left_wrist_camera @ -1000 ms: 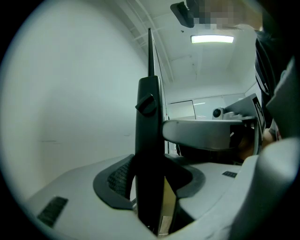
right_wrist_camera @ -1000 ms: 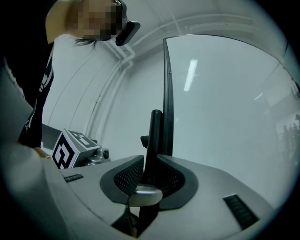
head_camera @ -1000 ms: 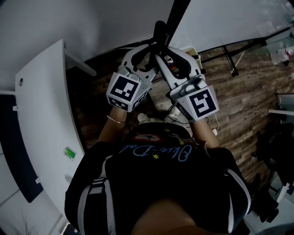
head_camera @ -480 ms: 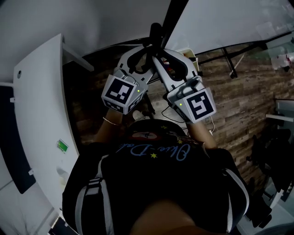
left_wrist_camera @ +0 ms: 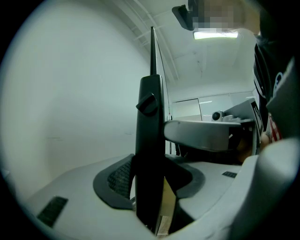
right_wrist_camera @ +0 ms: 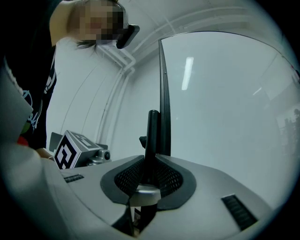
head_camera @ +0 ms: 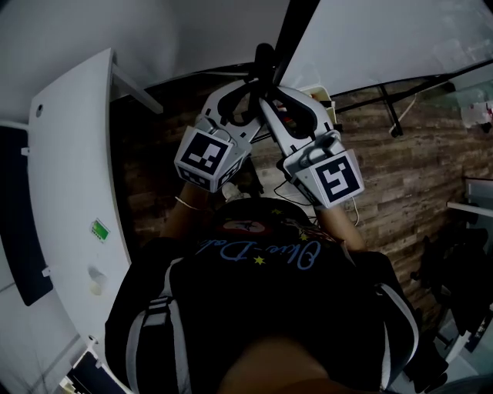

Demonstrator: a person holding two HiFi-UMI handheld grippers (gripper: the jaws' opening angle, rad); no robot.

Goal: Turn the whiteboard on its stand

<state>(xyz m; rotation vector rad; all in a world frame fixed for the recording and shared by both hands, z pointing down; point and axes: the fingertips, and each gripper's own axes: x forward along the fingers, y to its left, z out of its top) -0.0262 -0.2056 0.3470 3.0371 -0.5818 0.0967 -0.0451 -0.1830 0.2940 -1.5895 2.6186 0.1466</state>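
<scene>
The whiteboard point(head_camera: 385, 38) appears edge-on from above, its black frame edge point(head_camera: 296, 23) running down to the stand's black upright post point(head_camera: 264, 61). My left gripper point(head_camera: 250, 88) and right gripper point(head_camera: 271, 88) meet at that post from either side, each shut on it. In the left gripper view the post point(left_wrist_camera: 150, 131) fills the gap of the left gripper point(left_wrist_camera: 150, 187), with the white board face point(left_wrist_camera: 70, 93) to its left. The right gripper point(right_wrist_camera: 147, 180) clamps the post point(right_wrist_camera: 152, 136) beside the board point(right_wrist_camera: 225, 108). The post's foot is hidden.
A white curved table point(head_camera: 69, 169) lies close on the left. The stand's black legs point(head_camera: 385, 100) spread over the wooden floor point(head_camera: 408, 169) at right. Dark equipment point(head_camera: 462, 269) crowds the right edge. The left gripper's marker cube point(right_wrist_camera: 70, 150) shows in the right gripper view.
Both grippers stay clamped on the post and have shifted slightly. In the head view the white table on the left and the floor have swung round a little.
</scene>
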